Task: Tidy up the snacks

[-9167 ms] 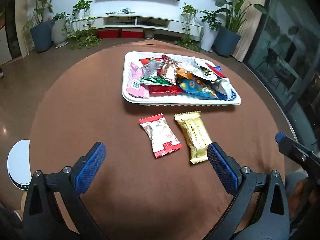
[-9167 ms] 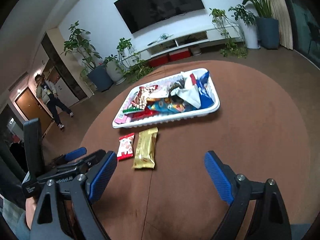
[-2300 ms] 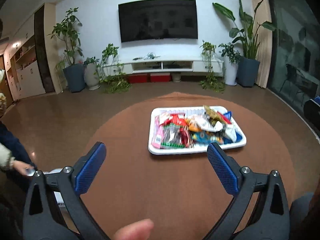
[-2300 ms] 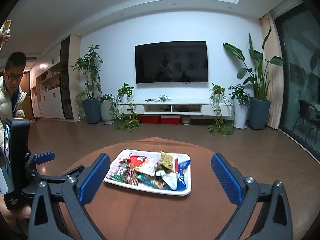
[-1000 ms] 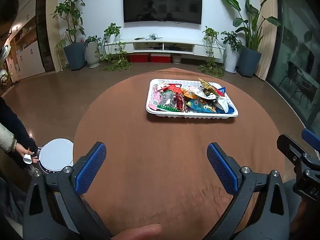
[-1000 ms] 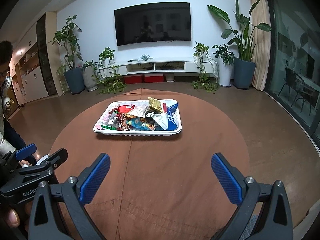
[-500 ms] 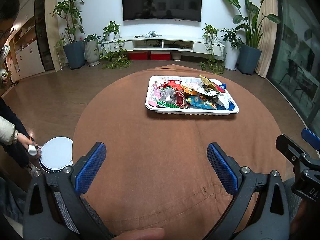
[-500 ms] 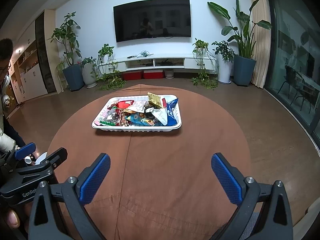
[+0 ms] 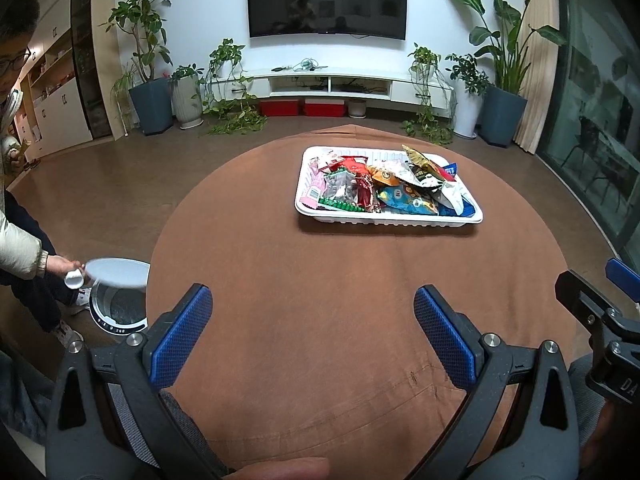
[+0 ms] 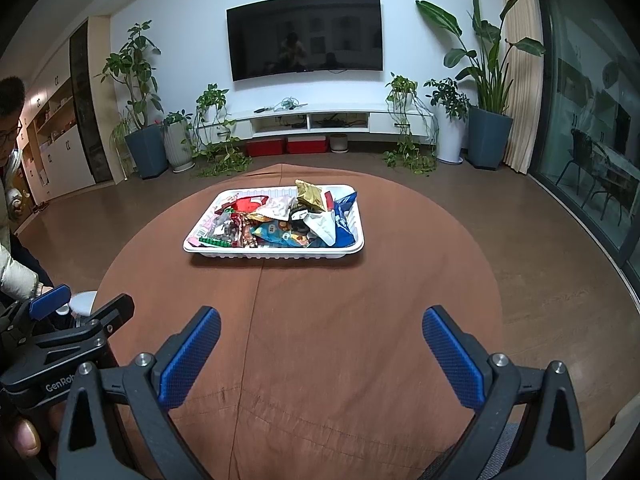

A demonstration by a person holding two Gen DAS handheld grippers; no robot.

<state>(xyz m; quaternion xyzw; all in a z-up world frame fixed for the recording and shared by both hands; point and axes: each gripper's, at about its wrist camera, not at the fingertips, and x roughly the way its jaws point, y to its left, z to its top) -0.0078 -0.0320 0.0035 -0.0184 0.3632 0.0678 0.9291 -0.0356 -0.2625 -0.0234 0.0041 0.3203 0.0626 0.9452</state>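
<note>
Both tools are held low over the near edge of the round brown worktop. The left tool is spread wide, nothing between its blue pads. The right tool is likewise spread wide and empty. A white tray is seen on the far half of the worktop, well apart from both tools. The snacks are heaped inside the tray; a gold packet is propped up at the far side of the heap. At the left, beside the worktop, a white lid is held by a person's hand over a round bin on the floor.
</note>
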